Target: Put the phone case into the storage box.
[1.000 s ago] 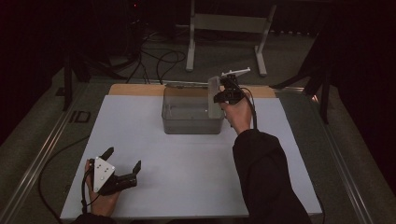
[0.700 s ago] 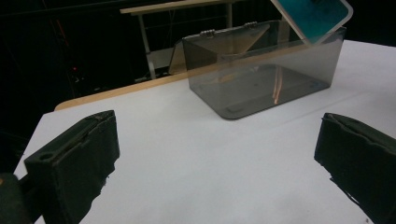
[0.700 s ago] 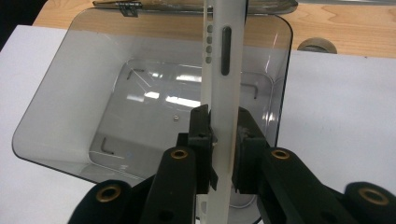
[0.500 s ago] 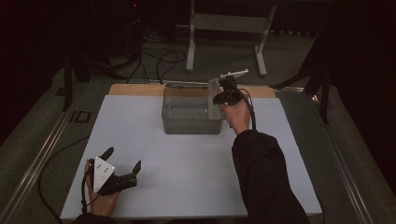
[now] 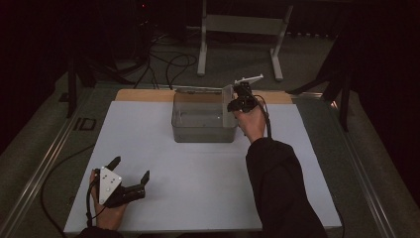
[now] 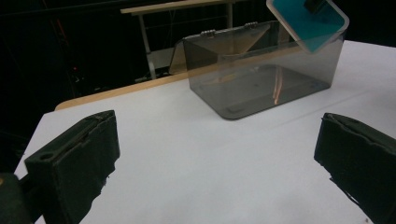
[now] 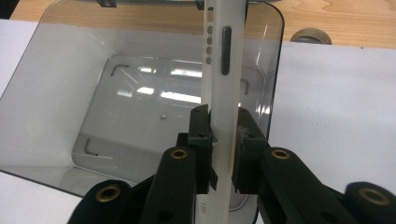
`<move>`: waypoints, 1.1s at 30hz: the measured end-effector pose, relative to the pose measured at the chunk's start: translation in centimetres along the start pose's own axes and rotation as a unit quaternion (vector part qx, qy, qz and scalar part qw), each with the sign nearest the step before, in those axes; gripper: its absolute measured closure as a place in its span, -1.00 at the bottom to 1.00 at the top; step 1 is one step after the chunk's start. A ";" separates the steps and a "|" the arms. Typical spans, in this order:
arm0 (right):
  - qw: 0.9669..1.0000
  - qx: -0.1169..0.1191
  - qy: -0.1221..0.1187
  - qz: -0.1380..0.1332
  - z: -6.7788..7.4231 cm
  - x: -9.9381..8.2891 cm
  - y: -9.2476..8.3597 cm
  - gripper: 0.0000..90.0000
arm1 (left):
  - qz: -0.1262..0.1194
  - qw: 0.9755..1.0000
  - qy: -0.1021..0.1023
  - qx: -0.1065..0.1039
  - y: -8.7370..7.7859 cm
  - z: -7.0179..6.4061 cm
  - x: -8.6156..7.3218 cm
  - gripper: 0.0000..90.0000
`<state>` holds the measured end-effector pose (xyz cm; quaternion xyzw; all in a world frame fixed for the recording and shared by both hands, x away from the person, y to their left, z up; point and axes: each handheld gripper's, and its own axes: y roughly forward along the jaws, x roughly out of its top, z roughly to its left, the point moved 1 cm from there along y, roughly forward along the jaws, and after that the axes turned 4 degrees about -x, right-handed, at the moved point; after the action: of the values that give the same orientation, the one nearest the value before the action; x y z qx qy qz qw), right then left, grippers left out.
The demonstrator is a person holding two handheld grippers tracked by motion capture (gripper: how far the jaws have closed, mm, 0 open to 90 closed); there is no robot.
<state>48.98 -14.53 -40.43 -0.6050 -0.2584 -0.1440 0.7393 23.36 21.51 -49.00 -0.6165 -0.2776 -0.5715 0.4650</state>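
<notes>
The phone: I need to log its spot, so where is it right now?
The phone is clamped edge-on in the right gripper, held over the right end of the clear box at the table's far side.

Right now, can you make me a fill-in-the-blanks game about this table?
1. The right gripper is shut on a thin white ____.
2. The phone hangs above the see-through ____.
3. The left gripper has its jaws ____.
4. The box stands on a ____ table.

Missing words: phone; box; open; white
</notes>
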 end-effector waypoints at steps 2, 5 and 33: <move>1.000 -0.001 0.002 0.000 -0.1 0.0 0.1 0.79 | -0.001 1.000 0.001 0.000 0.0 0.0 0.0 -0.98; 1.000 -0.001 0.005 0.002 -0.2 0.0 0.3 0.79 | 0.000 1.000 0.000 0.000 0.0 0.0 0.0 -0.98; 1.000 -0.014 0.009 0.019 -0.6 -0.1 2.1 0.79 | -0.002 1.000 -0.002 0.000 -0.1 0.1 0.0 -0.98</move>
<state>50.13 -14.59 -42.32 -0.6187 -0.2381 -0.1393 0.7356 23.34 21.61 -48.96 -0.6172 -0.2796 -0.5713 0.4632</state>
